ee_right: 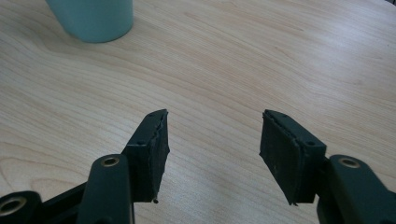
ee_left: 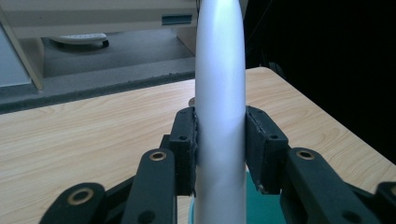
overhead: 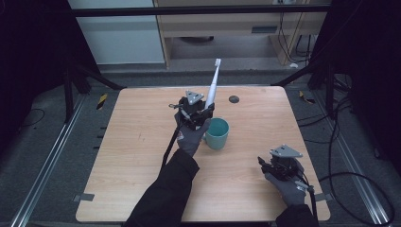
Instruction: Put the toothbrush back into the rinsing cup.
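- left tongs (overhead: 201,113) clamped on toothbrush (overhead: 213,85), tilted up, just above teal cup (overhead: 217,134)
- right tongs (ee_right: 212,140) gaping, nothing between, low over tabletop (overhead: 142,142)

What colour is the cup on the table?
The cup is teal green, seen best in the high view.

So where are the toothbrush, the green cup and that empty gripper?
toothbrush (overhead: 213,90), high view, middle of its white handle.
green cup (overhead: 218,135), high view, its outer wall.
right gripper (ee_right: 212,144), right gripper view, midway between its open fingertips.
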Motion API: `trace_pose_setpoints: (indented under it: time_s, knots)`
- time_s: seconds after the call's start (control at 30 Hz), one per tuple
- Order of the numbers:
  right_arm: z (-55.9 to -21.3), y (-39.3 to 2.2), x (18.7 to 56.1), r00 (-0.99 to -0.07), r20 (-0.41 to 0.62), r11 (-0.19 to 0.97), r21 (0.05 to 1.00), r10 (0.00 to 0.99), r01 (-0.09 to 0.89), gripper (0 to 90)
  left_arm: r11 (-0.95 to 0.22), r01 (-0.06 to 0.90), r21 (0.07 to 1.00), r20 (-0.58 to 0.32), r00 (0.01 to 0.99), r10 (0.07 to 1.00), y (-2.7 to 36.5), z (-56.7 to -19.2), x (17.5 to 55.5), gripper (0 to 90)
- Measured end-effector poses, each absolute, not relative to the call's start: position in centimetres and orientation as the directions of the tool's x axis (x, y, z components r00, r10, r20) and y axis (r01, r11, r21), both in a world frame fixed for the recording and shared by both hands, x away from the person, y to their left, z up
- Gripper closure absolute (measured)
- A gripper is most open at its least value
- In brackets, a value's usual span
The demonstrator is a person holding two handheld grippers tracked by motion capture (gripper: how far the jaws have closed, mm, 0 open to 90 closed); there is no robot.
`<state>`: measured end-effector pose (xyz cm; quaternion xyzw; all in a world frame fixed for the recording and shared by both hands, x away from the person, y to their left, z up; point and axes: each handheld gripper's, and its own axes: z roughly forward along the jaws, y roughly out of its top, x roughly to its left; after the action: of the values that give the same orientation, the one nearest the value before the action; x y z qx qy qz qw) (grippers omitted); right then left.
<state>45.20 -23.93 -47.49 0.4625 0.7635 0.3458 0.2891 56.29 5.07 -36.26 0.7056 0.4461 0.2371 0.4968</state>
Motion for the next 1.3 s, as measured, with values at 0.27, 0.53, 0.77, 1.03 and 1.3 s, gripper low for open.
trace_pose_setpoints:
  time_s: [0.27, 0.53, 0.77, 1.03, 1.3]
  knots:
    - [-47.5, -24.0, 45.2, -0.406, -0.121, 0.334, 0.794, 0.906, 0.508, 42.0, -0.107, 0.393, 0.913, -0.114, 0.499, 0.859, 3.6, -37.0, 56.9, 65.6]
    - [-47.5, -24.0, 45.2, -0.405, -0.124, 0.335, 0.795, 0.906, 0.506, 42.0, -0.113, 0.385, 0.916, -0.105, 0.502, 0.859, 2.7, -38.0, 57.3, 65.6]
    - [-47.6, -23.9, 45.2, -0.407, -0.122, 0.336, 0.793, 0.905, 0.508, 42.0, -0.123, 0.382, 0.916, -0.094, 0.501, 0.861, 2.1, -39.4, 57.3, 65.6]
    - [-47.7, -23.9, 45.3, -0.411, -0.127, 0.342, 0.792, 0.903, 0.505, 42.0, -0.152, 0.389, 0.909, -0.079, 0.519, 0.851, 1.7, -41.0, 57.3, 65.6]
    - [-47.7, -23.8, 45.3, -0.412, -0.129, 0.345, 0.790, 0.902, 0.507, 41.9, -0.170, 0.396, 0.903, -0.071, 0.525, 0.848, 1.5, -42.2, 57.2, 65.5]
